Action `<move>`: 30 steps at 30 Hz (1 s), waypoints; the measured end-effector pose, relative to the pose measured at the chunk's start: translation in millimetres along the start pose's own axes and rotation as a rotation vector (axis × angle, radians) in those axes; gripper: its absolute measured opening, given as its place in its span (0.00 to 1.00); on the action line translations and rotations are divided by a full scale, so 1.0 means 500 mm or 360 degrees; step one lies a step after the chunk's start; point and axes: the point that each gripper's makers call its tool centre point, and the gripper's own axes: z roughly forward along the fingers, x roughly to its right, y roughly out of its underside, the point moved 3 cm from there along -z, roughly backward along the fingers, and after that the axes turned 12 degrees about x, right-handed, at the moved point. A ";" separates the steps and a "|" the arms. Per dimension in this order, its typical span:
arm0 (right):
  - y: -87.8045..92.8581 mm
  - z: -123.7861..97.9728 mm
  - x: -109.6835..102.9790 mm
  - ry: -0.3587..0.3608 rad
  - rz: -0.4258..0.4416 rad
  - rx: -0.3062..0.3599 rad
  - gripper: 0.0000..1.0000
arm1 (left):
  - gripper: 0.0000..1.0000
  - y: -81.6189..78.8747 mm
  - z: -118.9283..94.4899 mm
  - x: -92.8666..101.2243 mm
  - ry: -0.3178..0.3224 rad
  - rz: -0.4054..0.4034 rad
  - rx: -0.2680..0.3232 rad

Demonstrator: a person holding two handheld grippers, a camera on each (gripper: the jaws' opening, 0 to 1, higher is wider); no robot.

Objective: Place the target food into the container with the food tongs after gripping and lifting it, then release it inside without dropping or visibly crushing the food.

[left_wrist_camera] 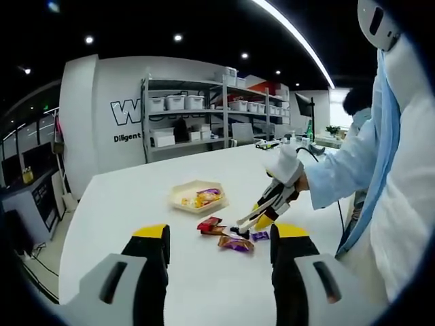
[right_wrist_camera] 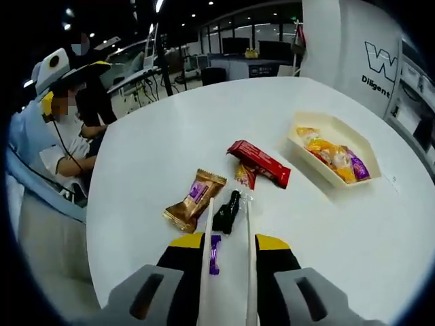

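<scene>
Black-wrapped snack [right_wrist_camera: 226, 212] on the white surface [right_wrist_camera: 156, 136], between the tips of the tongs [right_wrist_camera: 228, 261].

Right gripper [right_wrist_camera: 229, 246] jaws grasp the tongs; left gripper [left_wrist_camera: 219, 252] jaws released. Red packet [right_wrist_camera: 259, 163], gold packet [right_wrist_camera: 195, 199] nearby; container [right_wrist_camera: 332, 155] well apart.

Left gripper [left_wrist_camera: 219, 255] jaws stand apart above the white table [left_wrist_camera: 122, 204]; beyond, tongs [left_wrist_camera: 253, 219] reach wrapped snacks [left_wrist_camera: 234, 243] near a tray [left_wrist_camera: 197, 197].

Site: lab or office workspace | far wall: metal shelves [left_wrist_camera: 197, 115] holding white storage bins [left_wrist_camera: 175, 102], printed lettering [left_wrist_camera: 126, 112] | ceiling: strip light [left_wrist_camera: 292, 37] | person in white coat [left_wrist_camera: 401, 170] at white table [left_wrist_camera: 136, 197]
</scene>
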 end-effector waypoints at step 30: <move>0.006 -0.024 0.004 0.0065 0.0058 0.0009 0.12 | 0.58 -0.001 0.000 0.000 0.0005 0.0004 0.0013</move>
